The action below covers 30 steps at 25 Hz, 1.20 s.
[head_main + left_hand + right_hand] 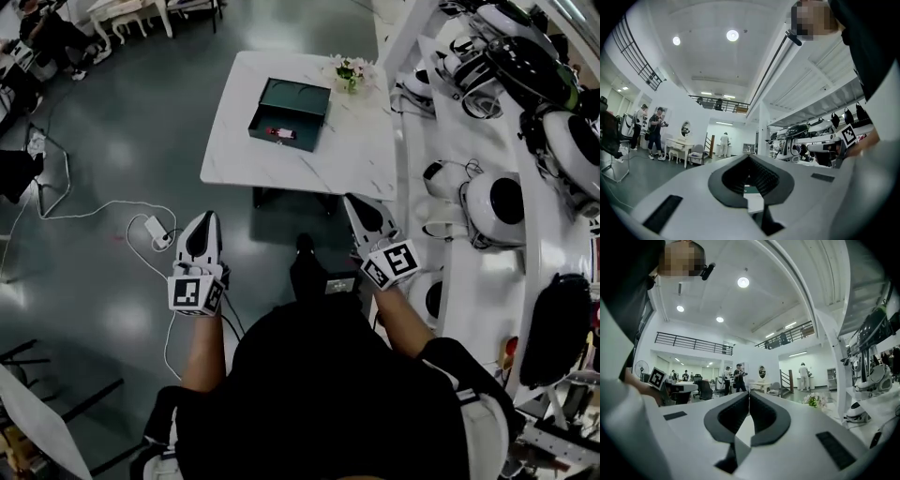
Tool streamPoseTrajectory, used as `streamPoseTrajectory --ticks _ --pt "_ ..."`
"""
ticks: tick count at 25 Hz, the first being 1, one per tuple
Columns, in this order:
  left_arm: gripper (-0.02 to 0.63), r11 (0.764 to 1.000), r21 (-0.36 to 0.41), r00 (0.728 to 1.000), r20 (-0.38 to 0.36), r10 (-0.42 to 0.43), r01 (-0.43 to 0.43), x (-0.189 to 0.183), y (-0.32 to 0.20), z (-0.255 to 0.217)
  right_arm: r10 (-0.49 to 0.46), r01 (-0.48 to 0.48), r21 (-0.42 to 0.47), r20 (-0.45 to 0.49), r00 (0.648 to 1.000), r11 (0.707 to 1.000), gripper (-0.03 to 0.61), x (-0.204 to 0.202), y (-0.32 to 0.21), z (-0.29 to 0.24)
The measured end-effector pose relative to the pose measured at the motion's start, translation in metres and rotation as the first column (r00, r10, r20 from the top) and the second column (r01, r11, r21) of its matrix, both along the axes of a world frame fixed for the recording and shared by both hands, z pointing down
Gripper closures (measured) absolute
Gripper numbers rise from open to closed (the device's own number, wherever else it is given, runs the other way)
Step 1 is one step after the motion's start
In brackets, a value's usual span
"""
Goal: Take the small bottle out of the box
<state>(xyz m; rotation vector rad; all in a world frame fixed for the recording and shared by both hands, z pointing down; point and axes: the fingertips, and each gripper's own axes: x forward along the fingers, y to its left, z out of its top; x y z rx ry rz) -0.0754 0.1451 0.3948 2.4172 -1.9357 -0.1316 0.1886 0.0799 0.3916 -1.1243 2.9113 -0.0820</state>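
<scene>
Nothing done yet with the small red-and-pale bottle (279, 133). Lies on its side inside the open dark green rectangular box (298, 94), in the nearer, darker part. Too small and far off to make out a cap or label. Not lifted, not touched. Looks light and, lying flat, probably prone to rolling under a careless pinch.

Box resting on the white marble tabletop (356, 159), toward its left half, with a small bunch of pale flowers (349, 72) just past the far right corner.

Left tool (206, 217) and right tool (350, 200) held low near the body, short of the tabletop's near edge and well apart from the box. Both clenched, pads meeting at the tips, nothing between them.

Left to do, as judged: approach the tabletop, open one tool, reach into the box, close on the bottle, lift it clear of the box wall.
</scene>
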Motion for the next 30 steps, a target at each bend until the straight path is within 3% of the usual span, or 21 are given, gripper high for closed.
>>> streamPoseTrajectory --ticks 2,5,9,15,24,28,30 --pt "0.6 1.0 0.015 0.999 0.035 0.007 -0.008 0.002 -0.026 -0.001 -0.002 0.002 0.01 0.019 1.0 1.0 0.546 -0.001 -0.033 0.001" --pt "0.6 1.0 -0.021 0.999 0.049 -0.008 0.009 0.006 -0.063 0.003 -0.011 0.011 -0.015 0.038 0.999 1.0 0.545 -0.002 -0.076 0.009" --pt "0.6 0.997 -0.074 0.999 0.04 -0.03 0.033 0.005 -0.122 0.006 -0.056 0.058 -0.054 0.041 0.998 0.997 0.546 -0.007 -0.133 0.017" --pt "0.6 0.994 -0.077 0.996 -0.009 -0.083 0.082 0.003 -0.196 -0.001 -0.149 0.15 -0.057 0.026 0.989 0.987 0.546 -0.01 -0.208 0.022" --pt "0.6 0.989 -0.133 0.998 0.023 -0.059 0.061 -0.005 -0.262 0.021 -0.244 0.238 -0.096 -0.053 0.968 0.967 0.545 -0.041 -0.255 0.042" --pt "0.6 0.989 -0.146 0.999 0.036 -0.013 0.018 -0.022 -0.29 0.04 -0.252 0.243 -0.083 -0.126 0.959 0.966 0.545 -0.063 -0.271 0.044" --pt "0.6 0.988 -0.151 1.0 0.024 0.017 -0.013 -0.031 -0.304 0.05 -0.258 0.241 -0.125 -0.145 0.955 0.962 0.545 -0.074 -0.281 0.051"
